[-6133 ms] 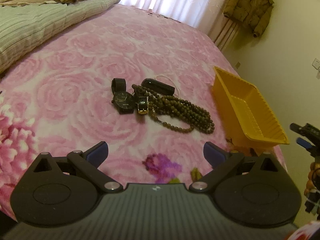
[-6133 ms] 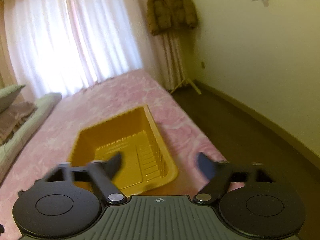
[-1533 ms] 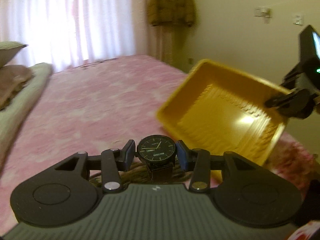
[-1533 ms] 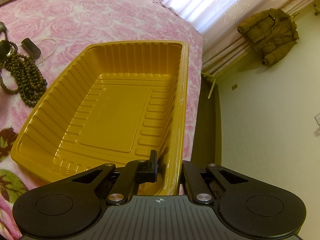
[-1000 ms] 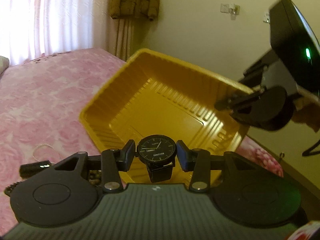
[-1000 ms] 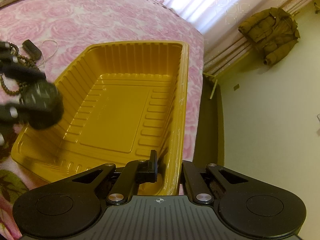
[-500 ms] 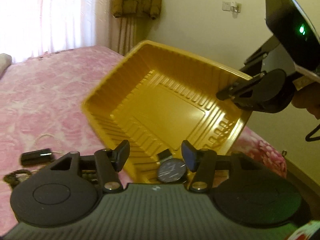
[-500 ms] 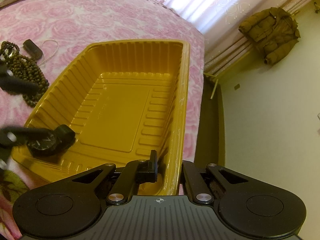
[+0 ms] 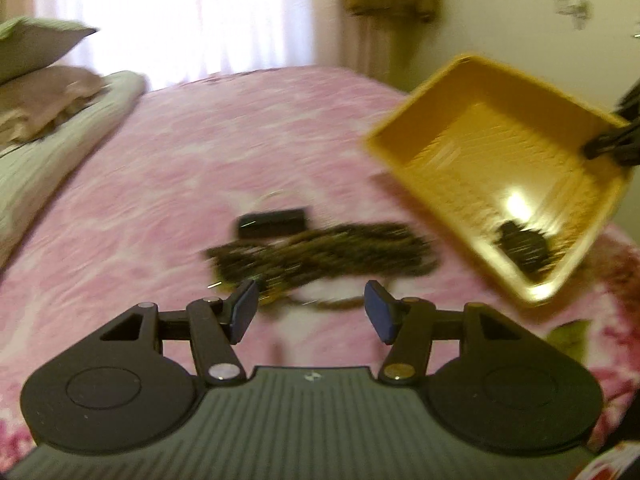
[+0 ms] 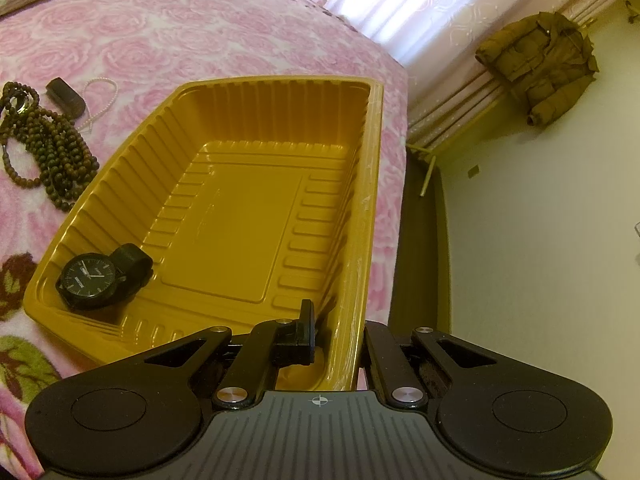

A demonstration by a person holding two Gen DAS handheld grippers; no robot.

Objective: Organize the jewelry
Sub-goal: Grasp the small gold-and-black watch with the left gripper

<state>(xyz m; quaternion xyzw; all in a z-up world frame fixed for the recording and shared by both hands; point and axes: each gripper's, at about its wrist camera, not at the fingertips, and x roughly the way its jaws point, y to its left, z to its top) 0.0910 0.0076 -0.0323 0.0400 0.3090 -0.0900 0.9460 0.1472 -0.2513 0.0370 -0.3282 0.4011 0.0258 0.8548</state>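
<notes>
Beads (image 10: 48,148) lie in a dark heap toward the left of the pink bed (image 10: 200,32), beside a small black case (image 10: 66,96) and a thin pearl strand (image 10: 102,100). The left gripper (image 9: 312,312) hovers just short of that heap, its jaws released and holding nothing. This looks like the step of fetching the next piece; the next move calls for reaching forward over the beads and closing on enough strands to lift the bundle whole. To the right, the yellow tray (image 10: 372,160) sits tilted near the bed's right edge, the black watch (image 10: 92,280) resting in its near left corner. The right gripper (image 10: 336,344) has its jaws clenched on the tray's near right rim, well apart from the watch.
</notes>
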